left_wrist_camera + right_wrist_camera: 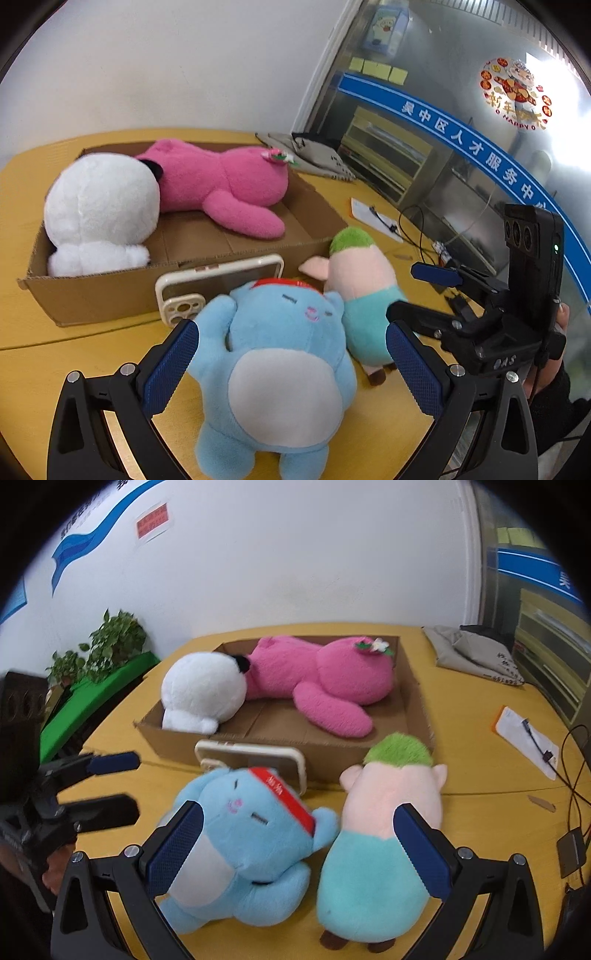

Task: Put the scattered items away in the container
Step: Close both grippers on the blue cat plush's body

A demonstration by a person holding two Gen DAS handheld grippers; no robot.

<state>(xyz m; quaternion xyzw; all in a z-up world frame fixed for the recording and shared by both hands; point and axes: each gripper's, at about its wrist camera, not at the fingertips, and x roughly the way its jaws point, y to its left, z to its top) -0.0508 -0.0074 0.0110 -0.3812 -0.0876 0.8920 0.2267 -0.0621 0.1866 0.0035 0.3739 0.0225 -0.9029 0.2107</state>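
Observation:
A shallow cardboard box (92, 299) (173, 744) on the yellow table holds a white plush (99, 210) (203, 694) and a pink plush (221, 184) (325, 679). In front of it lie a blue plush with a red headband (277, 369) (243, 845), a green-haired pink plush in teal (362, 291) (384, 834), and a phone in a cream case (218, 284) (258, 757) leaning on the box. My left gripper (291, 365) is open with the blue plush between its fingers. My right gripper (299, 849) is open, spanning both plushes; it also shows in the left wrist view (413, 291).
A grey cloth bag (314, 155) (476, 653) lies at the table's far right. A white card (524, 734), cables and a small black adapter (572, 853) lie at the right. Potted plants (99, 650) stand left, beyond the table. A glass wall (461, 129) runs along the right.

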